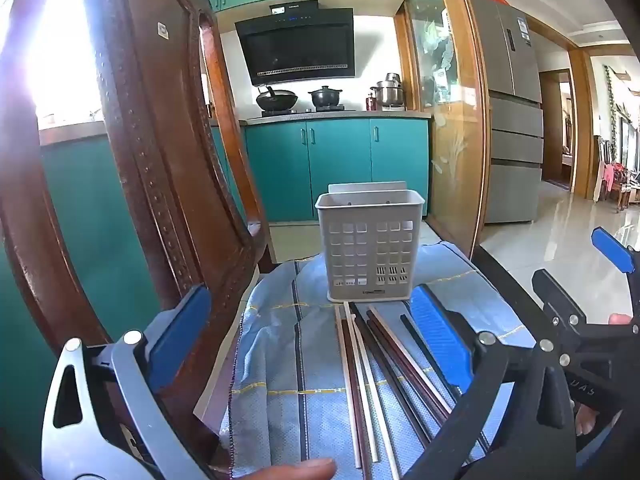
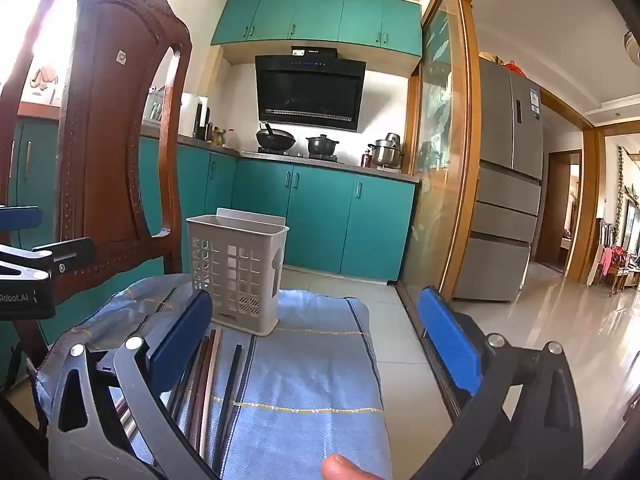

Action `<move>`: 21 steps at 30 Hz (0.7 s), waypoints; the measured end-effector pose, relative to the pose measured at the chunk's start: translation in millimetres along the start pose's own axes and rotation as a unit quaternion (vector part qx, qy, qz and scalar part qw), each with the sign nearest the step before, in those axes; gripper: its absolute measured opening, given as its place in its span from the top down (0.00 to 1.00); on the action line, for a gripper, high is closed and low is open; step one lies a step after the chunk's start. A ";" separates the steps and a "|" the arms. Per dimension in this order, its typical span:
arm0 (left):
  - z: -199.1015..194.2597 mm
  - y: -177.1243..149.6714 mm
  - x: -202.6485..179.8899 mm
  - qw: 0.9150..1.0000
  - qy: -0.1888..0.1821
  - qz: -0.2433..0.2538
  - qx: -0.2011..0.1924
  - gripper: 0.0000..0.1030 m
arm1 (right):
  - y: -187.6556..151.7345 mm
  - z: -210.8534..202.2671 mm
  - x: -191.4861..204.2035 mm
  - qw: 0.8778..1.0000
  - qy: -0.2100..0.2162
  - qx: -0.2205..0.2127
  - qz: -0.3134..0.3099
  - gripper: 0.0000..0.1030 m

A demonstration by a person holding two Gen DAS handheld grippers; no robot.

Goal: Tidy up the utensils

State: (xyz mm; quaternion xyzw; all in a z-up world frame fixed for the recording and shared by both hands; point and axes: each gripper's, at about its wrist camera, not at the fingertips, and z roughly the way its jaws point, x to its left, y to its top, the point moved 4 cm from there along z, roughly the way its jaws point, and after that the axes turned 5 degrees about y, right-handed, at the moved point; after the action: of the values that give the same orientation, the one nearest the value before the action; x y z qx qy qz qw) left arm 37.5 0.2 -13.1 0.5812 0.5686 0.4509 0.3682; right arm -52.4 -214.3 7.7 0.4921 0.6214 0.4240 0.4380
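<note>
perforated plastic holder (image 1: 370, 246), slim chopsticks (image 1: 384, 368), woven blue cloth (image 1: 280, 360)

1. Utensil basket (image 1: 370, 246) stands upright on the cloth (image 1: 288, 360), towards its far edge.
2. Chopsticks (image 1: 372, 364) lie side by side on the cloth, just before the basket.
3. Chair (image 1: 160, 152) stands left of both.

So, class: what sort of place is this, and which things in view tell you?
A home kitchen, most likely: a range hood hangs above a stove with a wok, teal cabinets line the wall, and a refrigerator stands nearby.
</note>
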 end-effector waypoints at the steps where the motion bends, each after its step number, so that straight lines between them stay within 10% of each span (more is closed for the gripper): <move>1: -0.1 0.1 0.3 1.000 -0.001 -0.003 -0.001 0.03 | 0.0 0.4 0.4 1.000 0.001 0.000 -0.001 0.02; 21: -0.1 -0.1 1.2 1.000 0.004 0.003 0.003 0.03 | 1.7 -3.0 1.4 1.000 0.002 -0.005 -0.002 0.02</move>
State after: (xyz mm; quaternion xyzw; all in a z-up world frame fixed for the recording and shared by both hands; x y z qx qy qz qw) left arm 37.3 1.4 -13.0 0.5821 0.5695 0.4526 0.3633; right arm -55.1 -212.9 9.9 0.4879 0.6209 0.4271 0.4406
